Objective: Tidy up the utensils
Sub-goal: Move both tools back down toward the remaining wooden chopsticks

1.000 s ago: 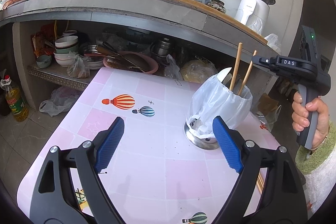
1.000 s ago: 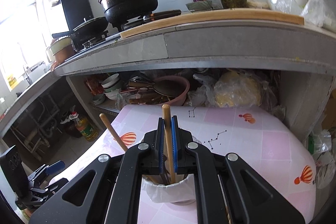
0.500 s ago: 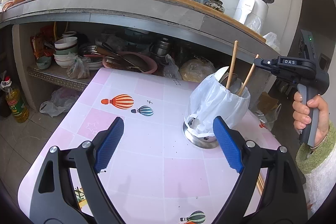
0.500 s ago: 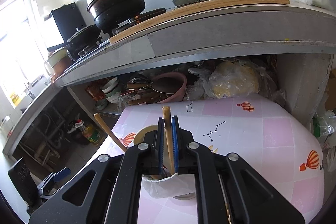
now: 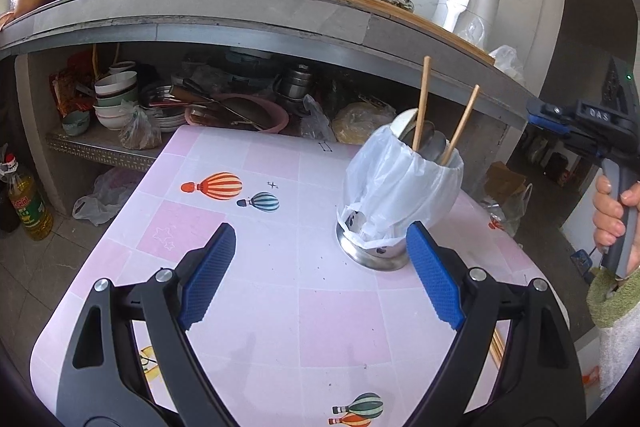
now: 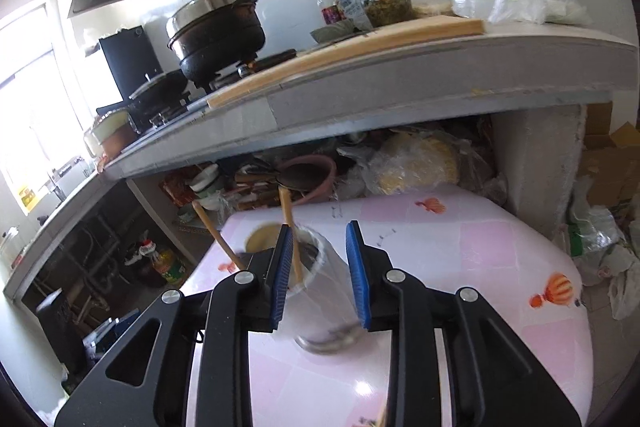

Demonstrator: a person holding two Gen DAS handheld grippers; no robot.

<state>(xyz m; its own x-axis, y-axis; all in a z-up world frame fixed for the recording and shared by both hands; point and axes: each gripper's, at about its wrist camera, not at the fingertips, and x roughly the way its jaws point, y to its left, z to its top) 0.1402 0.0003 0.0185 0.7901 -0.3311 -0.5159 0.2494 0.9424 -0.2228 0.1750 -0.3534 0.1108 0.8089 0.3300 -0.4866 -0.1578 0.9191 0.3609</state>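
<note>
A metal utensil holder (image 5: 374, 251) lined with a white plastic bag (image 5: 400, 187) stands on the pink table (image 5: 280, 307), toward its right side in the left wrist view. 2 wooden chopsticks (image 5: 421, 103) stick up out of it, leaning apart, with the bowls of a few spoons (image 5: 430, 143) showing at the rim beside them. More chopsticks (image 5: 498, 347) lie flat on the table near its right edge, partly hidden behind the left gripper's right finger. The left gripper (image 5: 316, 267) hovers low over the table with its blue pads spread wide and nothing between them; the holder sits just beyond its right pad. The right gripper (image 6: 320, 275), gripped by a hand (image 5: 612, 211) at the right edge of the left wrist view, has its jaws opening, and no utensil is pinched between them. In the blurred right wrist view, one chopstick (image 6: 290, 235) stands in the holder just behind its left pad.
</note>
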